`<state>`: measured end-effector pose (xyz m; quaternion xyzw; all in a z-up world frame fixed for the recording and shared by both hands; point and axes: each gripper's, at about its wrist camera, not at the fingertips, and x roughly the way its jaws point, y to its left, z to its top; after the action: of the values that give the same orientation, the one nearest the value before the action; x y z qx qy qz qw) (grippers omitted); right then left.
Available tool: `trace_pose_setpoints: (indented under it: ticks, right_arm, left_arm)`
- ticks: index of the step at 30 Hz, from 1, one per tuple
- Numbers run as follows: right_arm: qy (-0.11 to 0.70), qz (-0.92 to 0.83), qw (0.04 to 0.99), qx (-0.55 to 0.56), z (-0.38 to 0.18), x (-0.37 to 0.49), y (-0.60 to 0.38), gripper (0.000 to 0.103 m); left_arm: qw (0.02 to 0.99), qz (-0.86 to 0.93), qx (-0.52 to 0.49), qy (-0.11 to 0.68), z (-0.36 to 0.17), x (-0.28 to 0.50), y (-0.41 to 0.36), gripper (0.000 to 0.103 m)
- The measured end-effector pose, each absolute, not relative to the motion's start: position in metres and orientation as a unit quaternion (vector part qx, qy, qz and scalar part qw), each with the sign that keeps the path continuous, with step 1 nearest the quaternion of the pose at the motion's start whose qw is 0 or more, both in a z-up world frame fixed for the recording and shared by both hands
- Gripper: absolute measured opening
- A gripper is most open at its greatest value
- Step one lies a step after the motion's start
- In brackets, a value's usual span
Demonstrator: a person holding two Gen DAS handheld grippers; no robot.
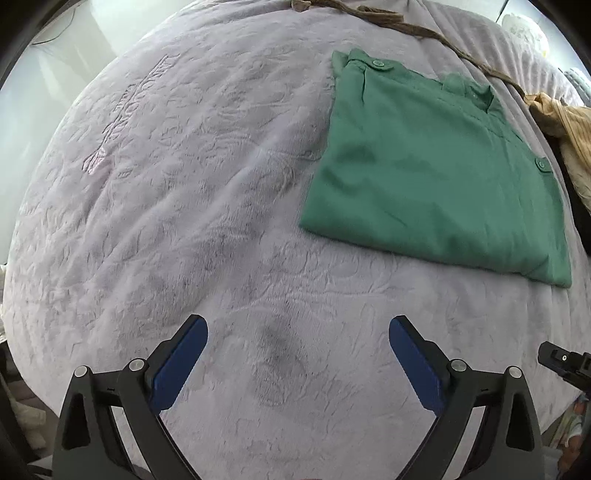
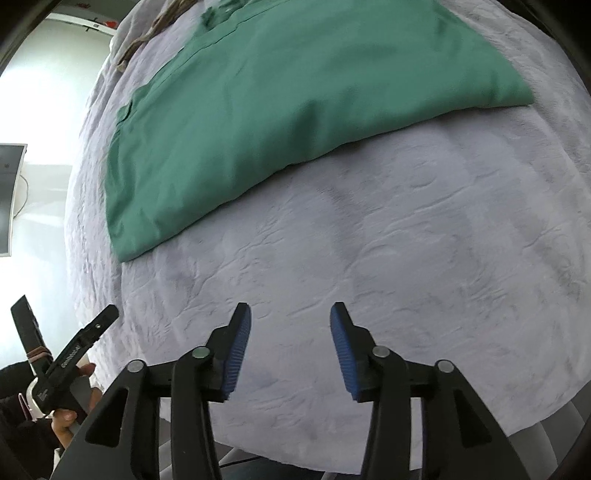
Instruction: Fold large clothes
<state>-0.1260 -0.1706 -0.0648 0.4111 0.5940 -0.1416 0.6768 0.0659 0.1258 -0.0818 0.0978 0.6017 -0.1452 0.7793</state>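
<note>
A green garment (image 1: 432, 166) lies folded into a neat rectangle on a pale lilac bedspread (image 1: 184, 206), with buttoned tabs showing along its far edge. My left gripper (image 1: 298, 328) hangs open and wide over bare bedspread, well short of the garment's near edge, with nothing between its blue pads (image 1: 181, 365). In the right wrist view the same green garment (image 2: 280, 110) spreads across the upper half. My right gripper (image 2: 291, 314) is open above the bedspread (image 2: 406, 266) in front of the garment, holding nothing.
A brown strap or cord (image 1: 406, 26) runs along the bed's far side, ending at a heap of tan cloth (image 1: 561, 125) on the right. A hand (image 2: 70, 413) with the other gripper shows at lower left of the right wrist view, past the bed's edge. A dark monitor (image 2: 9, 199) hangs on the left wall.
</note>
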Motion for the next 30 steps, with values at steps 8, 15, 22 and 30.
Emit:
trace_pose_setpoints:
  ticks: [8, 15, 22, 30]
  right_arm:
    - [0.589, -0.129, 0.683, 0.413, -0.063, -0.107, -0.146, 0.082]
    - [0.58, -0.135, 0.688, 0.415, -0.063, -0.096, -0.132, 0.092]
    - [0.566, -0.127, 0.698, 0.42, -0.069, -0.089, -0.12, 0.103]
    - [0.547, -0.112, 0.688, 0.463, -0.086, -0.084, -0.113, 0.103]
  left_arm:
    - [0.772, -0.143, 0.105, 0.61, -0.089, 0.071, 0.131, 0.102]
    - [0.763, -0.15, 0.116, 0.618, -0.098, 0.073, 0.137, 0.102]
    - [0.758, -0.15, 0.117, 0.624, -0.106, 0.079, 0.144, 0.102]
    - [0.755, -0.149, 0.119, 0.627, -0.119, 0.09, 0.146, 0.102]
